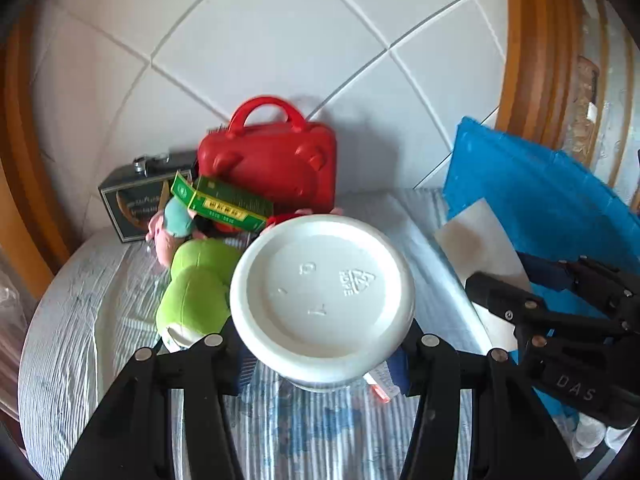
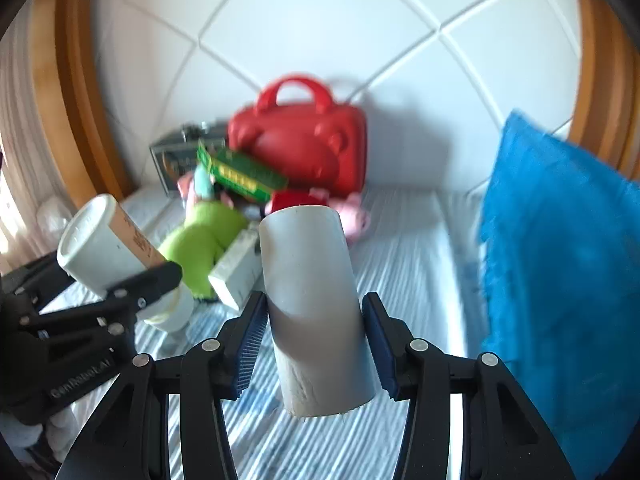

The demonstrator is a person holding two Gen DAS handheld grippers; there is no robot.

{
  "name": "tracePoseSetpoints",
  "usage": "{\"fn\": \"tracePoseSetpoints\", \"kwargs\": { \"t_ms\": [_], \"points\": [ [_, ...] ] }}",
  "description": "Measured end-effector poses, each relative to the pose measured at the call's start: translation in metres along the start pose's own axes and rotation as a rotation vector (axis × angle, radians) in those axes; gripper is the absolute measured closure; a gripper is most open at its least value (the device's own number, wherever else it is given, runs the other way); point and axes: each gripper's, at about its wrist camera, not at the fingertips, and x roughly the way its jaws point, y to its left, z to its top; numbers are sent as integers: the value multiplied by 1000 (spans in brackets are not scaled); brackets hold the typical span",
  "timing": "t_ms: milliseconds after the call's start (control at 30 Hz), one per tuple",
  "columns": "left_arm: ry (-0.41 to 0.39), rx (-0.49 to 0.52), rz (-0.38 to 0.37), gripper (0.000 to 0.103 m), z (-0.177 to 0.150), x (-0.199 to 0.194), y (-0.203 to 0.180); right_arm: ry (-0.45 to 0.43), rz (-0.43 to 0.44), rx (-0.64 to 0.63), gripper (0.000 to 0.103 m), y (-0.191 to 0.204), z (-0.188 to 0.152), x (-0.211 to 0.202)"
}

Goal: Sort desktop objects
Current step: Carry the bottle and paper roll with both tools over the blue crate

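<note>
Ahead, toys crowd a red case (image 1: 268,168); left claw (image 1: 322,344) grips a white bottle (image 1: 322,300), right claw (image 2: 316,344) a grey tube (image 2: 316,300).

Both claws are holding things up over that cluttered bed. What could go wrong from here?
The left gripper grips the white bottle near one end, so it could tip out. The right gripper clamps a smooth grey tube, which might slide from the pads. The two grippers are close together and could bump over the toy pile.

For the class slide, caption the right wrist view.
Right gripper clamps a grey tube; left gripper holds a white bottle.
</note>
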Motion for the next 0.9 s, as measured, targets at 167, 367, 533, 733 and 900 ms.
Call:
{"fn": "tracePoseSetpoints", "kwargs": {
  "t_ms": [167,367,533,733,900],
  "points": [
    [-68,25,-32,51,10,-33,-27,-114,-45,20,55,-15,4,-60],
    [-156,56,-88,51,29,-66,-77,-253,-117,53,55,-55,1,-132],
    [-214,105,-159,51,48,-83,-139,-323,-206,115,55,-105,-10,-176],
    [-225,177,-263,51,63,-85,-232,-340,-368,211,55,-187,-37,-210],
    [-174,222,-363,52,69,-78,-306,-323,-435,290,55,-246,-60,-218]
  ]
}}
